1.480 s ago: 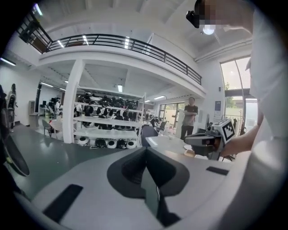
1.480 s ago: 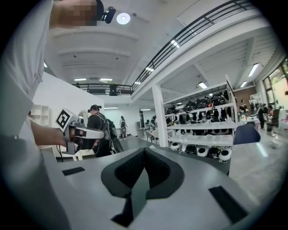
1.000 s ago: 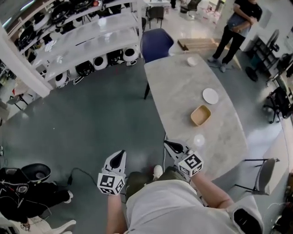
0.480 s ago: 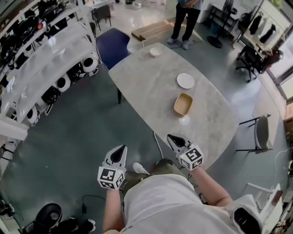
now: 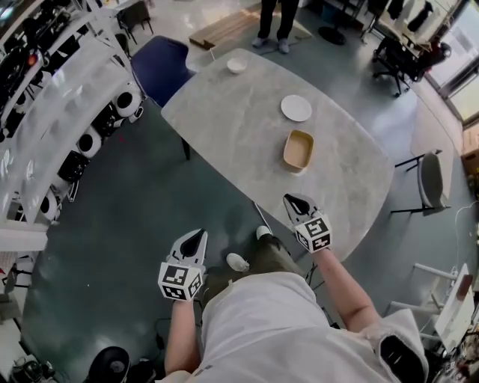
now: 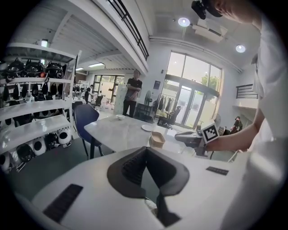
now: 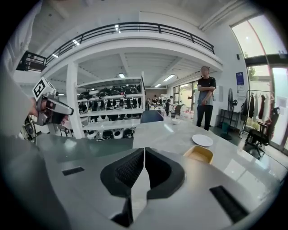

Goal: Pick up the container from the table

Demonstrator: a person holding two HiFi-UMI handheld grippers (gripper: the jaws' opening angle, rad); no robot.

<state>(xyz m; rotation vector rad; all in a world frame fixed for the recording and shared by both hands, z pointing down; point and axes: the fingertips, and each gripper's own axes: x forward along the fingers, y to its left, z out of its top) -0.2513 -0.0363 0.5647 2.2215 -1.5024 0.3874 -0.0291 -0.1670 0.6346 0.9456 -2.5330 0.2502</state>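
Note:
The container (image 5: pixel 299 149) is a shallow tan rectangular tray lying on the marble table (image 5: pixel 232 127), a little past the table's near end. It also shows in the left gripper view (image 6: pixel 157 139) and the right gripper view (image 7: pixel 198 154). My right gripper (image 5: pixel 293 199) is over the table's near edge, short of the container, with its jaws shut and nothing between them (image 7: pixel 144 150). My left gripper (image 5: pixel 194 236) hangs over the floor to the left of the table, its fingertips meeting and empty (image 6: pixel 146 149).
A white plate (image 5: pixel 296 108) lies just beyond the container, and a small white bowl (image 5: pixel 236 66) sits at the far end. A blue chair (image 5: pixel 159 66) stands at the far left corner, a grey chair (image 5: pixel 430 183) to the right. Shelves with helmets (image 5: pixel 67 97) line the left. A person (image 5: pixel 273 19) stands beyond the table.
Both grippers have come forward and lower, and the table has swung to lie ahead. The right gripper now reaches the table's near edge. Both stay shut.

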